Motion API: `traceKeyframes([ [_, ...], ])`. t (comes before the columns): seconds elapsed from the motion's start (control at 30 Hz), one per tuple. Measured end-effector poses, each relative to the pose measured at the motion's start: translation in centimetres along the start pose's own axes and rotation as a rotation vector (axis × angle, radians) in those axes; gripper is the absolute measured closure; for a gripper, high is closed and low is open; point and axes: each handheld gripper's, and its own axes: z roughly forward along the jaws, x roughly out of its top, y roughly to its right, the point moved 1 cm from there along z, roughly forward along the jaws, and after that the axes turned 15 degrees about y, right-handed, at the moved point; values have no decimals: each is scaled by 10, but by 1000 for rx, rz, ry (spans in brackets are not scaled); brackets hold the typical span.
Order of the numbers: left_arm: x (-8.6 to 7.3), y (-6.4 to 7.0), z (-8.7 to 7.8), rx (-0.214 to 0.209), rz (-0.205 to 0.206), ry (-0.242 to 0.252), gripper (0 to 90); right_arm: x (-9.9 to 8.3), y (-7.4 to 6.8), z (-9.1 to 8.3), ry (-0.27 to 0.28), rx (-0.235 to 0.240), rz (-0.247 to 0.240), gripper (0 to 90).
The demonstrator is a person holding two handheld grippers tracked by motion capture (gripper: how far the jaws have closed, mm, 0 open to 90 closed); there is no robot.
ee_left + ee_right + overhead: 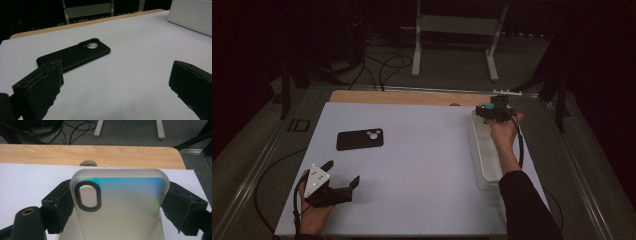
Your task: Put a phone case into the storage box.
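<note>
Closest in: hovering the left gripper (pixel 343 172) (pixel 115 82) low over the white sheet (pixel 422 170), holding its jaws wide apart with nothing between them. Just past that, leaving the black phone case (pixel 359 139) (pixel 75 56) lying flat on the sheet, clear of both jaws. Probably risking a shove there: coming in too shallow and just sliding it across that slick sheet instead of catching an edge.

Farther out on the right: pinching the frosted phone case (pixel 125 202) by its long sides in the right gripper (pixel 492 111) (pixel 117 205), up at the far end of the white tray (pixel 475 150) (pixel 190 15). Guessing at a thin, flexy shell, so squeezing harder and maybe bowing it till it pops free. Or easing off early and clipping the rim, dropping it toward the wooden table edge (pixel 100 155) behind.
</note>
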Motion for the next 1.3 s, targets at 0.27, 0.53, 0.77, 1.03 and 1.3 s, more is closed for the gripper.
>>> traceKeyframes([
  [0.27,0,0,0,0,-2,0,1,3,0,2,14,-12,11,167],
  [0.53,0,0,0,-1,0,-1,1,1,0,6,24,-19,18,165],
  [0.77,-1,0,0,-2,-1,-5,1,1,1,9,33,-9,22,162],
  [1.03,-1,0,0,1,-3,-2,1,1,3,10,45,30,38,83],
  [1.3,-1,0,-1,1,-4,-1,1,7,5,-1,83,36,18,82],
])
